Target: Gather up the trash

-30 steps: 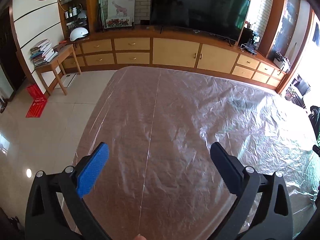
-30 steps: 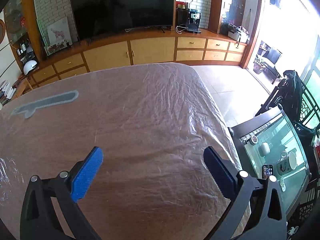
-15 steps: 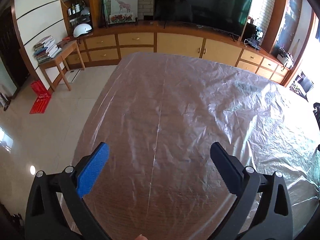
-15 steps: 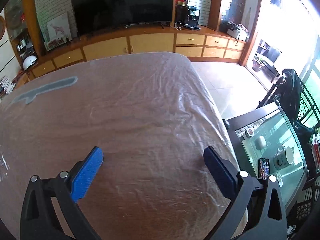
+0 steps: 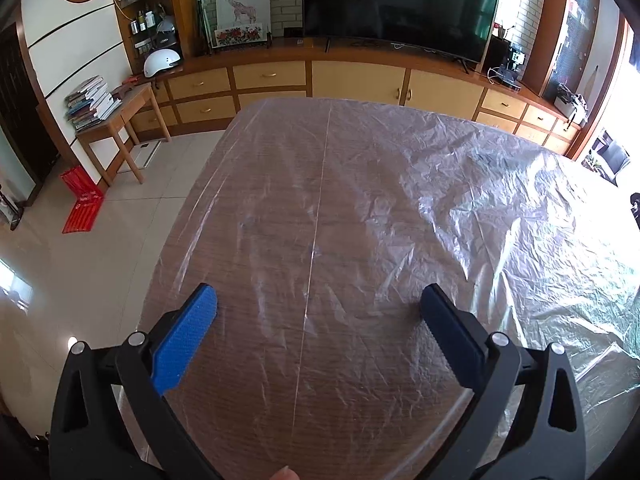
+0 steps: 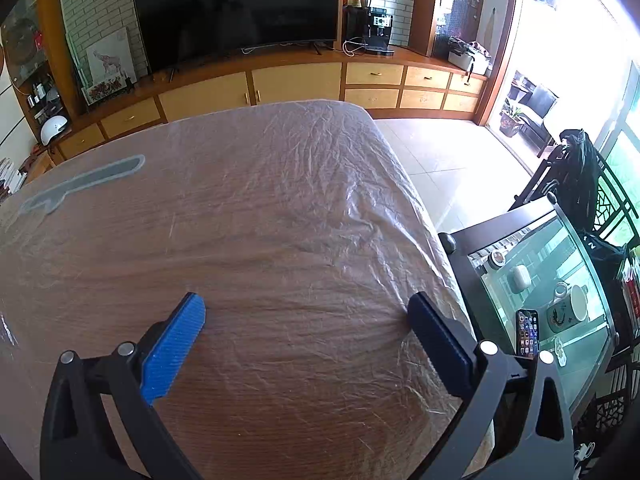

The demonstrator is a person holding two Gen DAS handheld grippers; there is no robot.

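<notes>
A wooden table (image 5: 320,240) (image 6: 260,240) is covered by a crinkled clear plastic sheet (image 5: 460,200) (image 6: 332,152). No loose piece of trash shows on it in either view. My left gripper (image 5: 318,300) hangs open above the table's near left part, with nothing between its blue pads. Over the near right part, close to the right edge, my right gripper (image 6: 306,308) also stands open and empty. A grey elongated patch (image 6: 84,184) lies flat under or on the sheet at the far left of the right wrist view.
A long wooden cabinet (image 5: 360,80) with a TV (image 5: 400,4) runs behind the table. A small side table with books (image 5: 108,120) and a red bag (image 5: 82,196) stand at left. A glass side table (image 6: 548,300) with a phone and cups stands at right.
Both views have tilted up or pulled back a little, so the table's far edge and the cabinet sit lower in the frame. Both grippers stay open and empty.
</notes>
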